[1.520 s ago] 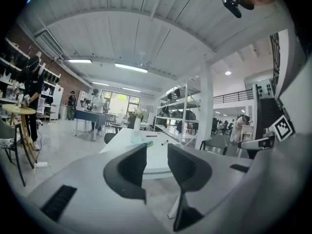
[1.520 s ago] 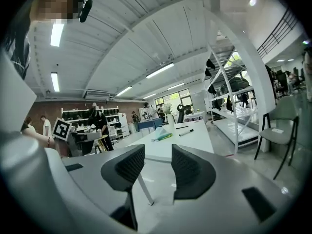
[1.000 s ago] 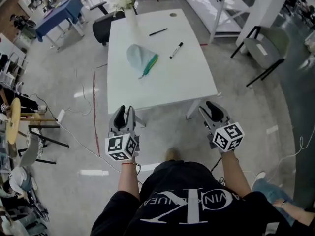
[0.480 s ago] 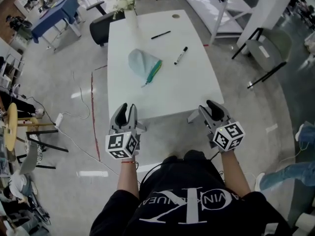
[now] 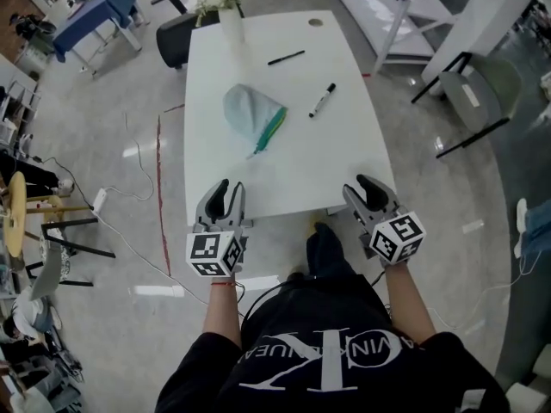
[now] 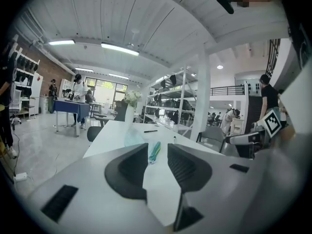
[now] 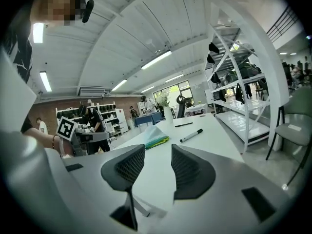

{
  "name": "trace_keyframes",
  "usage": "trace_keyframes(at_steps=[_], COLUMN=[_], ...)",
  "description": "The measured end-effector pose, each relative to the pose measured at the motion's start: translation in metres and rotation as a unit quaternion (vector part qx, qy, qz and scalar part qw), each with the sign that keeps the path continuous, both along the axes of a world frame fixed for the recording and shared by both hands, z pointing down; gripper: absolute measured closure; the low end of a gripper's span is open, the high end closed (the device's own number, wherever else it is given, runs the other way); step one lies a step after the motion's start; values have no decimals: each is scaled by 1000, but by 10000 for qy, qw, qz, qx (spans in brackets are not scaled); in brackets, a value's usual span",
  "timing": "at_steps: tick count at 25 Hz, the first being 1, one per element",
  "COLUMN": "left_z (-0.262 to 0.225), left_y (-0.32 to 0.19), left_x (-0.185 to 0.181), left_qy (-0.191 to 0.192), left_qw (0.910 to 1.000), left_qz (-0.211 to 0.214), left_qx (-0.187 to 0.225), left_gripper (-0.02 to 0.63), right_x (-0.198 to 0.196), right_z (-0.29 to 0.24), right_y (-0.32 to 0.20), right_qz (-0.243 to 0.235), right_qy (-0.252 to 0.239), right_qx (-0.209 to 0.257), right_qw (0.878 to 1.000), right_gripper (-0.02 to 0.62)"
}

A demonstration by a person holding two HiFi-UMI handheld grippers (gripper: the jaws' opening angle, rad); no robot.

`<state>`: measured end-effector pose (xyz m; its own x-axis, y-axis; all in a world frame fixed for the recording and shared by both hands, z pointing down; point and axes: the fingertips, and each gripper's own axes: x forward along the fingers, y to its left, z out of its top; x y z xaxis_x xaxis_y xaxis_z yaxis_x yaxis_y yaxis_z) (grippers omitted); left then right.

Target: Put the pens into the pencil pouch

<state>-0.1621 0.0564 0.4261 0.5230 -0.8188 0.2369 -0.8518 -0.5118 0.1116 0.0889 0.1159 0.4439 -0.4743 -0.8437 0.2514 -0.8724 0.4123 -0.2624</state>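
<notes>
A pale blue pencil pouch (image 5: 250,110) lies on the white table (image 5: 284,157), with a green pen (image 5: 269,131) sticking out of its near edge. A white marker with a black cap (image 5: 322,100) rests to its right, and a thin black pen (image 5: 286,57) lies farther back. My left gripper (image 5: 224,198) hovers open at the table's near left edge. My right gripper (image 5: 368,191) is open at the near right edge. Nothing sits between either pair of jaws. The pouch (image 6: 130,137) and green pen (image 6: 154,151) show ahead in the left gripper view; the marker (image 7: 191,135) shows in the right gripper view.
A white vase with flowers (image 5: 225,11) stands at the table's far left, a black chair (image 5: 172,37) behind it. A grey chair (image 5: 478,89) and white shelving (image 5: 405,15) stand to the right. A blue-clothed table (image 5: 90,11) is far left. Cables cross the floor.
Both grippers have come forward from over the floor up to the table's near edge. Their jaws stand as wide as before.
</notes>
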Motion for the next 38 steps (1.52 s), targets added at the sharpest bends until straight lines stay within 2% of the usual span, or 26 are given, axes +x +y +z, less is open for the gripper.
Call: trace_keyframes(at_steps=[9, 16, 20, 26, 29, 33, 36, 38], left_z=[10, 29, 46, 75, 88, 102, 112, 114], left_y=[-68, -111, -128, -150, -157, -165, -167, -167], left_x=[24, 55, 67, 74, 81, 86, 88, 89], left_qy=[16, -600, -1091, -1894, -2372, -3007, -3235, -3207], left_qw=[9995, 9963, 9898, 9733, 9598, 9368, 9247, 9244], left_qz=[-24, 242, 426, 573, 725, 925, 1053, 1045], left_qx=[-325, -563, -810, -1165, -1316, -1533, -1709, -1781], left_gripper=[463, 448, 423, 408, 408, 413, 455, 487], right_x=[7, 5, -4, -11, -11, -8, -6, -5], right_z=[7, 22, 26, 39, 45, 48, 50, 51], right_y=[-79, -126, -148, -172, -177, -184, -190, -192], right_qz=[-513, -1065, -1409, -1748, -1846, -1948, -2011, -2051], right_qy=[114, 234, 260, 306, 310, 249, 215, 238], right_qx=[-183, -411, -440, -506, -624, -622, -627, -680], right_qw=[9985, 9932, 9887, 9828, 9803, 9785, 9773, 9761], right_gripper=[425, 425, 425, 425, 425, 425, 425, 425])
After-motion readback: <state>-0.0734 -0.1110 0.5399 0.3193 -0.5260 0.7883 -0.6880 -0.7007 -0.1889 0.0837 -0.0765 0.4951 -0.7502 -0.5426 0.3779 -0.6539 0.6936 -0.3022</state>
